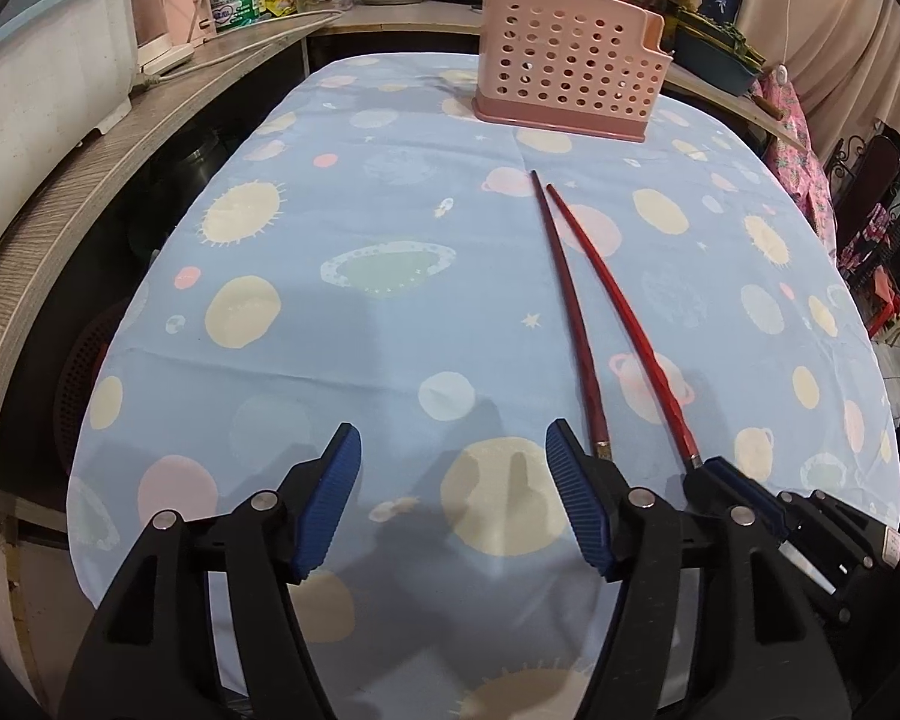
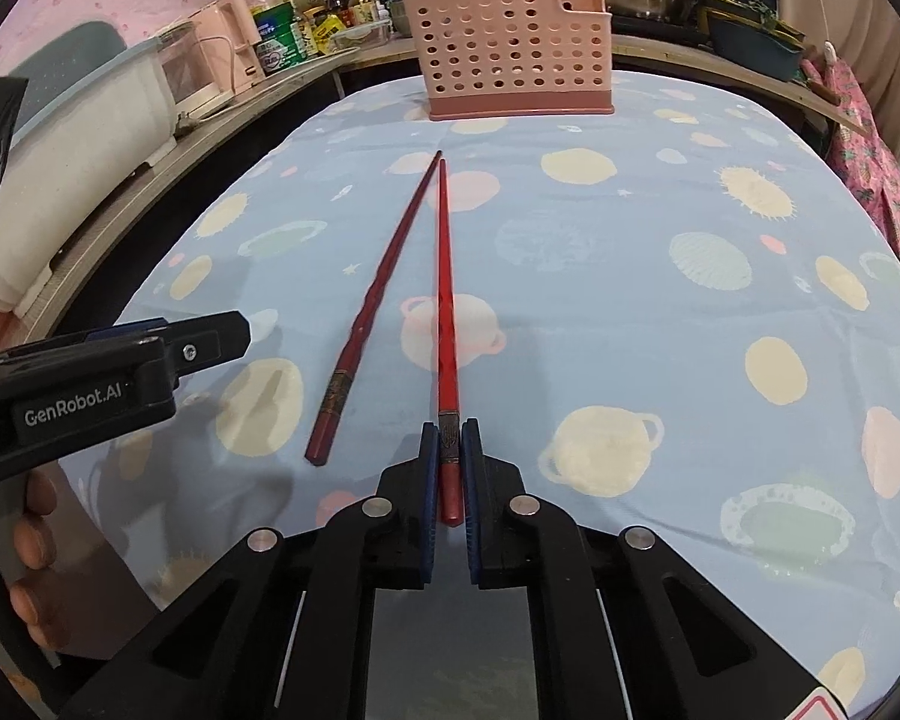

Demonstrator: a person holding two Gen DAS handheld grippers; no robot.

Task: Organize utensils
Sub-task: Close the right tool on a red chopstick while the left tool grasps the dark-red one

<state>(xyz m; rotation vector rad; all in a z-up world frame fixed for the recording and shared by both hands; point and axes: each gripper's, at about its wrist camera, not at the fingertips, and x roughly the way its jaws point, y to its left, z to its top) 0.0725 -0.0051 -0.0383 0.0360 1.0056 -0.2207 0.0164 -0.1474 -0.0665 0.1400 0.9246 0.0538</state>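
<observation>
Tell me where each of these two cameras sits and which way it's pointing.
Left wrist: rides the left tool, looking forward over the blue tablecloth toward the pink holder; its own open fingers show, with the right tool at lower right.
Right wrist: rides the right tool, facing the same way; its fingers are shut on the brighter red chopstick, with the left tool and the person's fingers at left.
Shared: both chopsticks, including the darker chopstick, the holder, the tablecloth.

The pink basket keeps its inside hidden behind the perforated wall — its contents cannot be told. In the left wrist view the darker chopstick has its butt end tucked behind a finger. Labels on the far bottles are too small to read.
</observation>
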